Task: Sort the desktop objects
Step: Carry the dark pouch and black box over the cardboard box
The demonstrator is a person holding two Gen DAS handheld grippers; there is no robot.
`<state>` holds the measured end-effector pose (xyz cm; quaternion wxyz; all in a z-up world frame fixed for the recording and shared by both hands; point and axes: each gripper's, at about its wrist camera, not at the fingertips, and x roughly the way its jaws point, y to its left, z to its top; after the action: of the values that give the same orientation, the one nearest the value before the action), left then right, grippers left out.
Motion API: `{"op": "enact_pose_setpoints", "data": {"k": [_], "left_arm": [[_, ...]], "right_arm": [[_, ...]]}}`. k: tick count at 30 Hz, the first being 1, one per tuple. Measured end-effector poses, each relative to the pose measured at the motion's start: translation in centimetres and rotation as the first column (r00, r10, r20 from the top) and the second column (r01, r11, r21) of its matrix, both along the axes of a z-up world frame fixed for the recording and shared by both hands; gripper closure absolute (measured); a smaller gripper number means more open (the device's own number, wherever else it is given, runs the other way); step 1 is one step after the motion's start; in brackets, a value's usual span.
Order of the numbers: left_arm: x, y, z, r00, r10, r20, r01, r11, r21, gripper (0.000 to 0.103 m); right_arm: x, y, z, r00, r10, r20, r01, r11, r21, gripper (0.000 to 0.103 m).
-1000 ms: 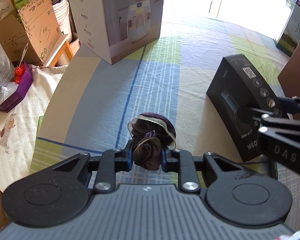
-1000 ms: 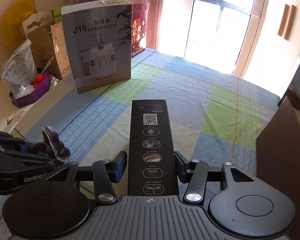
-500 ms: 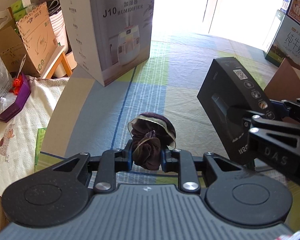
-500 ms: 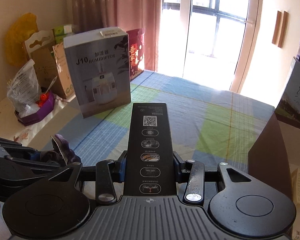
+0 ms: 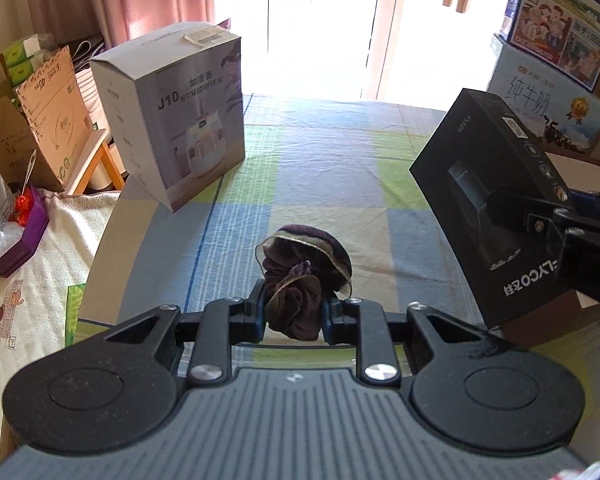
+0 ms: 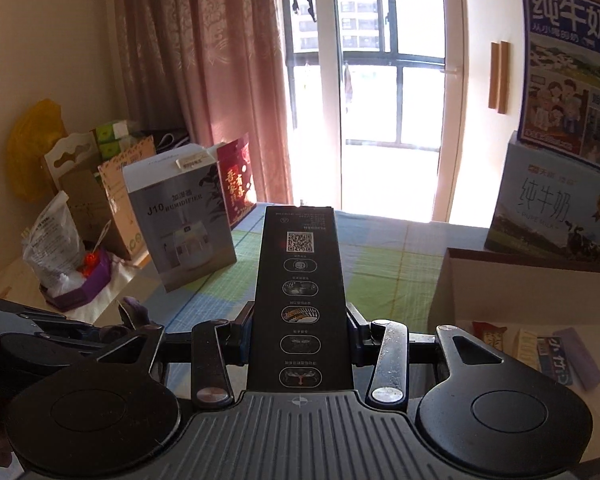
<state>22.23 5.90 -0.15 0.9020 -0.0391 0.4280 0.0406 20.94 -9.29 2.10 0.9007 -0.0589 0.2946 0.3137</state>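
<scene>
The left tool (image 5: 294,314) is clamped on a dark purple fabric scrunchie (image 5: 300,276), held clear above the table (image 5: 320,168); the right tool (image 6: 300,334) is closed across the narrow sides of a long black carton (image 6: 302,292), likewise lifted off the table. We judge the scrunchie to be very light, soft and compressible: it bunches between the jaws, so a pinch through the gathered middle, as here, should hold, whereas a grip on the loose frilled edge could slip. Its ruffled folds carry a thin pale trim, and a rounded lobe stands beyond the jaws. The carton we take to be stiff card, light to moderate in weight and smooth-faced; held near one end with most of its length projecting forward, it may tend to pivot, so a hold nearer mid-length would be steadier. It is matt black, with a QR code and a column of oval pictograms on its upper face in the right wrist view, and a product image and lettering on its side in the left wrist view (image 5: 496,200). An open cardboard box (image 6: 500,292) with small packets inside lies to the right, near the carton.
</scene>
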Motion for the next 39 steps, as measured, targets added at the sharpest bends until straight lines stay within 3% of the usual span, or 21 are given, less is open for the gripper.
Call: {"op": "enact_pose_setpoints", "data": {"k": [19, 28, 39], "left_arm": [[-0.5, -13.7, 3.7, 0.97, -0.226, 0.085, 0.226, 0.974, 0.005, 0.081], [0.4, -20.1, 4.0, 0.954, -0.285, 0.088, 0.286, 0.958, 0.005, 0.081], [3.9, -25.7, 2.6, 0.948, -0.313, 0.051, 0.311, 0.949, 0.047, 0.081]], "right_arm": [[-1.8, -15.3, 4.2, 0.971, -0.228, 0.079, 0.224, 0.973, 0.053, 0.063], [-0.3, -23.0, 4.8, 0.939, -0.331, 0.09, 0.328, 0.943, 0.053, 0.063], [3.9, -29.0, 4.3, 0.921, -0.381, 0.081, 0.38, 0.925, 0.033, 0.062]]}}
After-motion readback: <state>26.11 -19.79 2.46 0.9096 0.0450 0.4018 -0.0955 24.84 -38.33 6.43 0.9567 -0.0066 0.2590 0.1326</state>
